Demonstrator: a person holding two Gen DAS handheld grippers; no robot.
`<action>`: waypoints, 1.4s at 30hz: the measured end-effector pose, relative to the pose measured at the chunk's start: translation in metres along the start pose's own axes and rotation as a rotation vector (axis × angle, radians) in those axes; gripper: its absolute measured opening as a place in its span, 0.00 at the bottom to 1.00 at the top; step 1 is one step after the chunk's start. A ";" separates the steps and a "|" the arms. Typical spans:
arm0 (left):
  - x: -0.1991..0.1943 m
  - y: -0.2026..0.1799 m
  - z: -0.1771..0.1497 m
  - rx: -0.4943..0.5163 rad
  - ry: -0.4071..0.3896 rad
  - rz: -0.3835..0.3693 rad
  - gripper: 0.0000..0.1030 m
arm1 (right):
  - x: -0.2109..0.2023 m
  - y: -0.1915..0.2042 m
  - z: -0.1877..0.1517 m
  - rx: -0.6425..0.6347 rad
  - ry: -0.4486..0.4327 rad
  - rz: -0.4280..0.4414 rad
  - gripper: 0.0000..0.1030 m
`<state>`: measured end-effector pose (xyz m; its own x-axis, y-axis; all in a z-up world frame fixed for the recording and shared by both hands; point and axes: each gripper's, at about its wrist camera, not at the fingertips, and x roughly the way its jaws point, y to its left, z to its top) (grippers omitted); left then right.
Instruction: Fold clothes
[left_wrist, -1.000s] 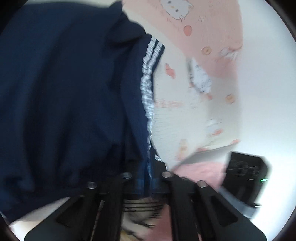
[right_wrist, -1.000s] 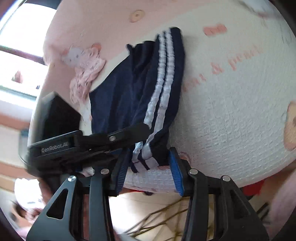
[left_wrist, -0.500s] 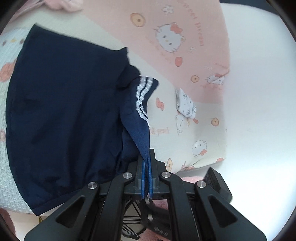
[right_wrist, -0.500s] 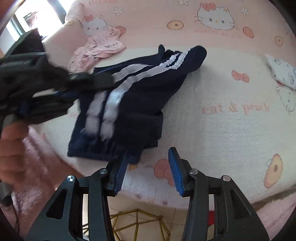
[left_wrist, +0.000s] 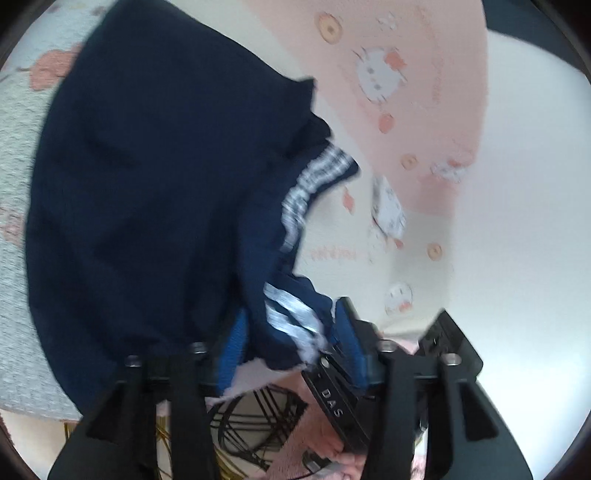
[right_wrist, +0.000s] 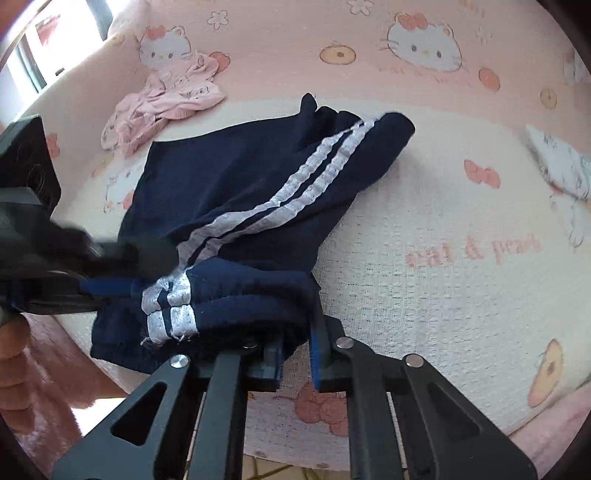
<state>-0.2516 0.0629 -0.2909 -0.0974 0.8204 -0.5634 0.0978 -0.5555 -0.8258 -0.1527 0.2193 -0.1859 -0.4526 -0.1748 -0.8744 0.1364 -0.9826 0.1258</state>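
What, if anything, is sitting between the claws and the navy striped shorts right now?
Nothing visible. The right claw is shut on the near hem of the navy shorts; the left claw has just opened, with the striped edge between its blue pads.

Navy shorts (right_wrist: 236, 192) with two white side stripes lie on a cream and pink cat-print blanket (right_wrist: 443, 277). A pale pink printed garment (right_wrist: 162, 107) lies behind.

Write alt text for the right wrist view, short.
The right gripper is shut on the near edge of navy shorts with two white side stripes, lying on a pink cartoon-cat bedspread. The left gripper, blurred and open, straddles the striped hem; a crumpled pink garment lies behind.
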 end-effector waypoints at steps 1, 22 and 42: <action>0.001 -0.003 -0.003 0.020 0.011 0.006 0.50 | -0.002 0.001 -0.001 0.001 0.000 0.004 0.08; -0.081 -0.016 -0.010 0.156 -0.193 0.156 0.08 | 0.010 0.012 0.005 0.019 0.128 0.084 0.31; -0.001 0.022 0.002 0.030 0.026 0.152 0.35 | 0.014 0.020 -0.001 -0.027 0.145 0.067 0.25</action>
<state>-0.2509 0.0492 -0.3085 -0.0584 0.7298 -0.6812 0.0795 -0.6768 -0.7319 -0.1552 0.1971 -0.1964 -0.3103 -0.2268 -0.9232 0.1862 -0.9668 0.1749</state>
